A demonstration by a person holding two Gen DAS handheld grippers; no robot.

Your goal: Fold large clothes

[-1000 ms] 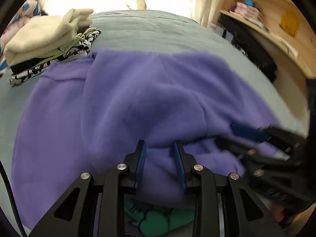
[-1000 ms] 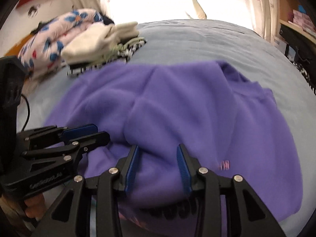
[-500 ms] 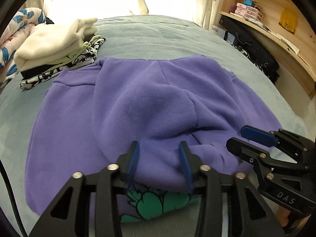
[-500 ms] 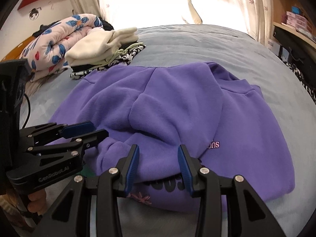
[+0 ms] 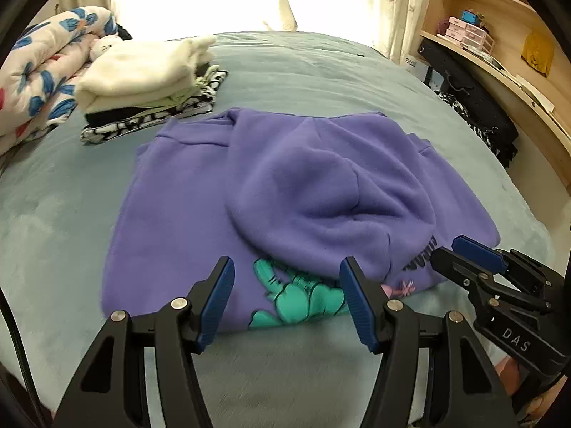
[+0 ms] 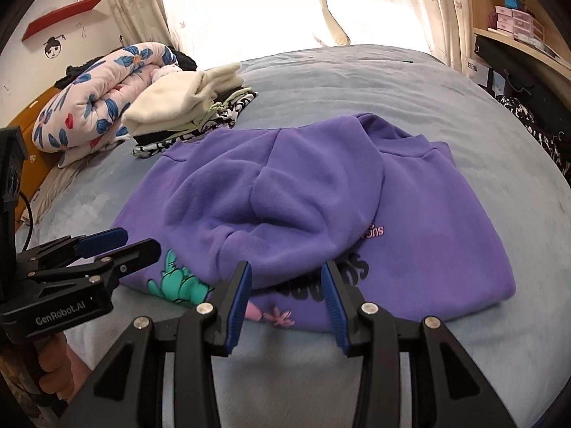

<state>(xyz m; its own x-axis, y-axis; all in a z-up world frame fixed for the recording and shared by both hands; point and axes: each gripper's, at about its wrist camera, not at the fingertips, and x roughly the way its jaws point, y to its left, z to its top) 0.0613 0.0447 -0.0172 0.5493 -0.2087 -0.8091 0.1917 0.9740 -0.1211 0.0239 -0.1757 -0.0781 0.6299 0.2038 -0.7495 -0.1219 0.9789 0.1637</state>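
Observation:
A purple hoodie [image 5: 321,185] lies folded on the grey-green bed [image 5: 303,67], its hood laid over the body; a green print [image 5: 299,292] shows at the near edge. My left gripper [image 5: 287,267] hovers above that near edge, its jaws opening, with nothing between the blue pads. In the right wrist view the hoodie [image 6: 303,185] fills the middle, and my right gripper [image 6: 286,267] stands open over its near hem, holding nothing. Each gripper shows in the other's view: the right gripper [image 5: 448,248] at the hoodie's near right corner, the left gripper [image 6: 137,240] at its near left corner.
A stack of folded clothes [image 5: 150,82] topped by a cream garment sits at the back left of the bed, beside a rolled floral quilt [image 5: 35,71]. Wooden shelves [image 5: 499,53] and a black bag [image 5: 474,107] line the right side. Curtains hang behind the bed.
Both grippers have drawn back and risen from the hoodie's near edge. The left jaws have spread wider. The hood now lies loose on the body and the green print shows.

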